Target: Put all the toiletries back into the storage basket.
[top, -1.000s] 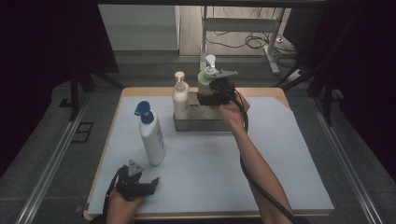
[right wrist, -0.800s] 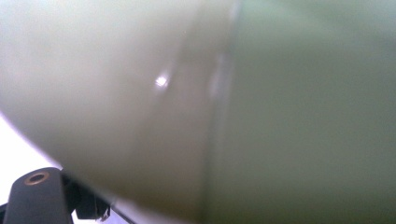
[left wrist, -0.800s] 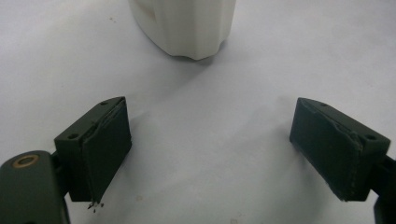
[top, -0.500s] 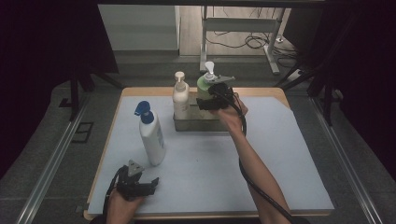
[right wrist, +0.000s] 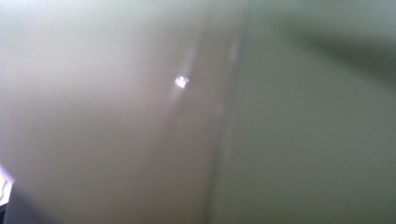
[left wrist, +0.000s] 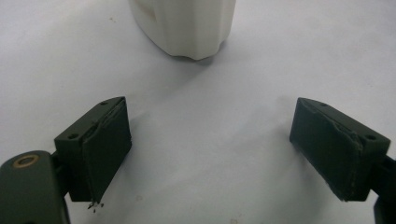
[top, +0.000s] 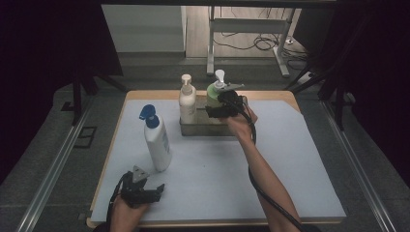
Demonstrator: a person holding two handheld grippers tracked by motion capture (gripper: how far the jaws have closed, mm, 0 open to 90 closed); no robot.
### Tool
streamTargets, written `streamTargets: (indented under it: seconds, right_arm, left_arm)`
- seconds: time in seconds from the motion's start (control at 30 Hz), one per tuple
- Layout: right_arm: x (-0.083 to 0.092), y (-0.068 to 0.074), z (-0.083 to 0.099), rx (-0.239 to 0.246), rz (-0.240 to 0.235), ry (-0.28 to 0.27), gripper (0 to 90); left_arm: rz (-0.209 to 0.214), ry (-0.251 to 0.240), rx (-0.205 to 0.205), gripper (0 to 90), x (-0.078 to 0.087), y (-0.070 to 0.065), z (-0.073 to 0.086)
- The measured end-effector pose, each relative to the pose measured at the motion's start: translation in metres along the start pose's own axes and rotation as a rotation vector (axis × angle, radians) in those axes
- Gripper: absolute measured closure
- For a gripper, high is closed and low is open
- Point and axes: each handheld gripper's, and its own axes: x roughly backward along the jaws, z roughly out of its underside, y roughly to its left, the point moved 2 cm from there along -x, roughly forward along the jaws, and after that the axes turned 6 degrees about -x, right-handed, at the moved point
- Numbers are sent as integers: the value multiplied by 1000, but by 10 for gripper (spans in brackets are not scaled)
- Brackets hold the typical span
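Note:
A green pump bottle (top: 213, 94) with a white pump head stands in the right half of a grey metal tray (top: 203, 129) at the table's back. My right gripper (top: 216, 104) is shut on its body from the right side. In the right gripper view the bottle's pale green wall (right wrist: 140, 116) is pressed up close and blurred. A cream pump bottle (top: 187, 101) stands in the tray's left half. My left gripper (top: 151, 191) rests open at the front left, its jaws (left wrist: 210, 154) wide apart over bare mat. The base of a white bottle (left wrist: 187, 23) stands just beyond them.
The white bottle with a blue pump (top: 157, 140) stands upright on the white mat (top: 217, 174), left of centre. The wooden table's edge (top: 116, 140) borders the mat. Dark floor, metal rails and a cabled table frame (top: 246, 29) lie beyond.
My right gripper has sunk with the green bottle, which now sits lower in the tray. The left gripper has kept still.

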Motion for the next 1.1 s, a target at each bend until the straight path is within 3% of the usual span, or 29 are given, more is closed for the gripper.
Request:
streamTargets:
  seconds: [0.67, 1.1]
  right_arm:
    - [-13, -5, 17, -11, -12, 35, 118]
    - [-16, -9, 17, -23, -37, 31, 111]
  left_arm:
    - [-1, 0, -1, 123, 0, 0, 0]
    - [-1, 0, -1, 123, 0, 0, 0]
